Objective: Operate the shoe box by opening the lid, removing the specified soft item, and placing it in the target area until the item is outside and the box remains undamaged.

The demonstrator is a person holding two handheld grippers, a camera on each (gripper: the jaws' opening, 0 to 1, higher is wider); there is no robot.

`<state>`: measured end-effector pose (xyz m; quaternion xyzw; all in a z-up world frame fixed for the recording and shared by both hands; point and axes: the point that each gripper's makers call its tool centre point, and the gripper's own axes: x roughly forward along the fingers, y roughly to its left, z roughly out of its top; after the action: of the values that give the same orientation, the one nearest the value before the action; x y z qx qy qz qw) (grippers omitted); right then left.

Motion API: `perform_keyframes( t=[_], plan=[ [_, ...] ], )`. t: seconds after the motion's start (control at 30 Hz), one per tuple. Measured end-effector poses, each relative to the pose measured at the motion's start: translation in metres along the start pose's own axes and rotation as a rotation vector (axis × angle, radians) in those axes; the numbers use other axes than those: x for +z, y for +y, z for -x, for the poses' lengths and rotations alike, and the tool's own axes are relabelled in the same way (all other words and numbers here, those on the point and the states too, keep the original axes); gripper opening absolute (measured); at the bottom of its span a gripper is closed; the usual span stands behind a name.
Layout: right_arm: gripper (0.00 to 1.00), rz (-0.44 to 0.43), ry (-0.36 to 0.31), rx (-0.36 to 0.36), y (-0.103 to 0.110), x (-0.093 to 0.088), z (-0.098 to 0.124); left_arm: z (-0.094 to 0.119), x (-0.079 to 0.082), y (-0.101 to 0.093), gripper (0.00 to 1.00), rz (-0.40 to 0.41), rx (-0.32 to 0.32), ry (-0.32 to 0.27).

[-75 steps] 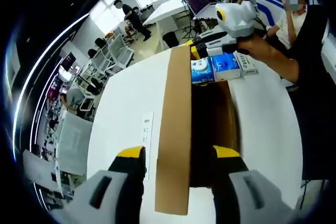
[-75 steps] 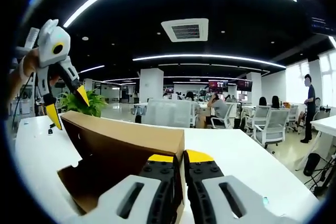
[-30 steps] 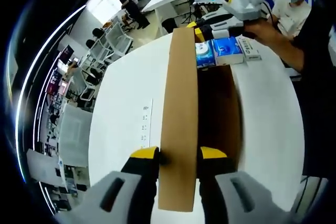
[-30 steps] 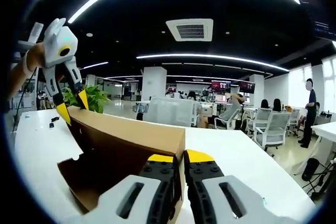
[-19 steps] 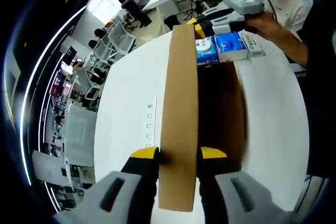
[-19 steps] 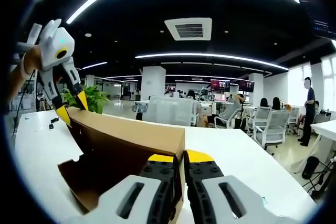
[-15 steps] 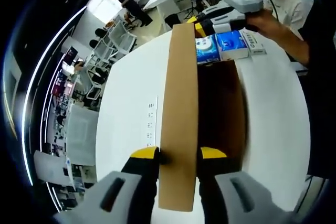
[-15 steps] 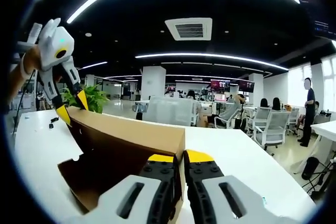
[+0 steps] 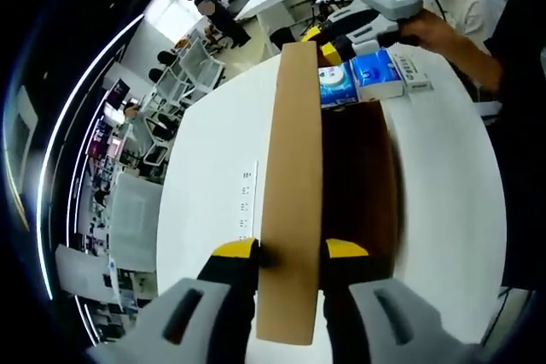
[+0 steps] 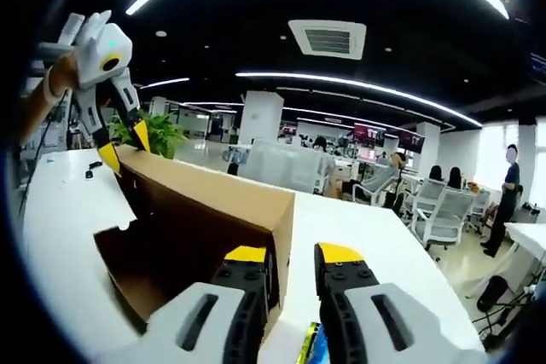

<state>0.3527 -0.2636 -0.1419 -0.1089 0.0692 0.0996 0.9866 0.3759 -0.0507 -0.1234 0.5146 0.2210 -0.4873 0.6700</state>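
Box (image 9: 354, 176) sits open on the bench (image 9: 213, 151), lid (image 9: 290, 210) upright, pinched by left fingers (image 9: 288, 251). Right fingers (image 10: 290, 255) are parted narrowly at its corner. Thin cardboard is judged light and crushable; edges are best gripped gently.

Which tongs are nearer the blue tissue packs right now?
Right. The right tongs sit at the lid's far end, beside the blue tissue packs; the left tongs clamp the lid's opposite end.
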Motion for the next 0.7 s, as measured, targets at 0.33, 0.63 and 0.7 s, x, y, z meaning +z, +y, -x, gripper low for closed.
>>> perform_keyframes(
  t=[0.33,0.63,0.7],
  plan=[
    [0.27,0.304,0.135,0.169,-0.001,-0.005,0.038,0.000,0.000,0.000,0.29,-0.008,0.004,0.017],
    [0.30,0.557,0.174,0.405,0.031,0.039,0.047,0.002,-0.002,0.000,0.29,0.000,0.007,0.006],
    [0.29,0.586,0.186,0.455,0.040,0.043,0.044,0.001,-0.002,0.000,0.29,-0.004,0.008,0.006]
  ],
)
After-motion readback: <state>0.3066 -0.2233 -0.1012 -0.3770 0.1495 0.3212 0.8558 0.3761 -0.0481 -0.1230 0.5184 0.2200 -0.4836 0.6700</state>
